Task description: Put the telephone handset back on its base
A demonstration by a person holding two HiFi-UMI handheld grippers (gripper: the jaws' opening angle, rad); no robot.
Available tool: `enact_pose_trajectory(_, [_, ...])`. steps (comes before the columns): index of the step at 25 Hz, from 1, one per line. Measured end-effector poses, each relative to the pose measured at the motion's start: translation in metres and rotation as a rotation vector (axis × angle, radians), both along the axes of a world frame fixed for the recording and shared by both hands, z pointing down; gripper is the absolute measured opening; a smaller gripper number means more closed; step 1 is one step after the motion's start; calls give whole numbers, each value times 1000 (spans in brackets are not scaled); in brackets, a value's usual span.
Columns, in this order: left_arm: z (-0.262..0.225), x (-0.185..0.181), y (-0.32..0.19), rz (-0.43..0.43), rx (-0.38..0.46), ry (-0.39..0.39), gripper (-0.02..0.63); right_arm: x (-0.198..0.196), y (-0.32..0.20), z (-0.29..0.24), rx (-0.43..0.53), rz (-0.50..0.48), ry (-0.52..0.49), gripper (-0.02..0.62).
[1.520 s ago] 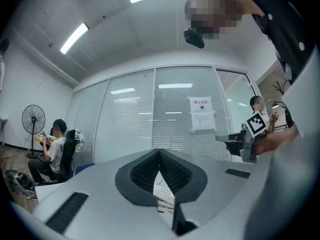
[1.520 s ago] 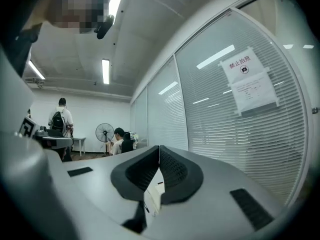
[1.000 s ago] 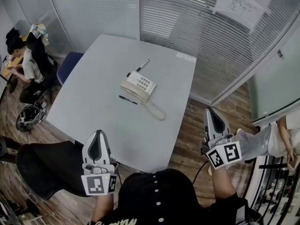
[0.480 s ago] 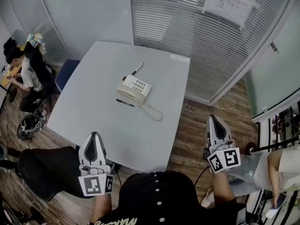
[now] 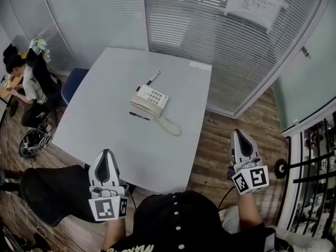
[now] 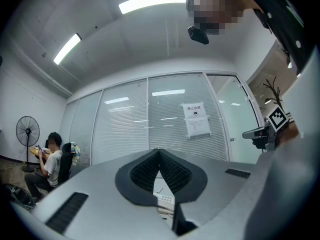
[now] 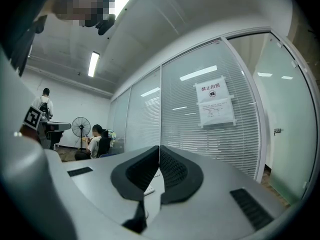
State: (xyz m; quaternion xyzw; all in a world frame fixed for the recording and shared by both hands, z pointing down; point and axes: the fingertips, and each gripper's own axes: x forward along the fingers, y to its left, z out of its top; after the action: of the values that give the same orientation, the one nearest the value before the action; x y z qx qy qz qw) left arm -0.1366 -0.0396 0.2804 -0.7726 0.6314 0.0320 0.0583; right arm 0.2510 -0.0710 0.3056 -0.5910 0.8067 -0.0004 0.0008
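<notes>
A beige telephone (image 5: 151,100) with a keypad stands in the middle of the pale grey table (image 5: 105,119). Its handset (image 5: 140,105) lies along the near-left side of the base; I cannot tell whether it sits in the cradle. A coiled cord (image 5: 171,126) loops off toward the near right. My left gripper (image 5: 107,154) hangs shut and empty over the table's near edge, well short of the phone. My right gripper (image 5: 238,133) is shut and empty beyond the table's right side, above the wooden floor. In the gripper views, the left gripper (image 6: 159,153) and the right gripper (image 7: 159,149) each have their pads together.
A black pen (image 5: 139,116) lies just in front of the phone and a marker (image 5: 153,78) behind it. A seated person (image 5: 26,83) and a blue chair (image 5: 72,82) are at the far left. A black chair (image 5: 44,193) stands near left. Glass walls with blinds (image 5: 210,30) close the back.
A person at the right edge a second ago has gone out of view. The head view has shifted slightly. Both grippers stay shut in nearly the same places.
</notes>
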Motion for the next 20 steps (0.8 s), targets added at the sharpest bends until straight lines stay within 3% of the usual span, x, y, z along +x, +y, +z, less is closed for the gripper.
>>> enact_pose_trajectory(20, [4, 1, -5, -10, -11, 6, 15, -22, -20, -2, 14, -59, 39, 29])
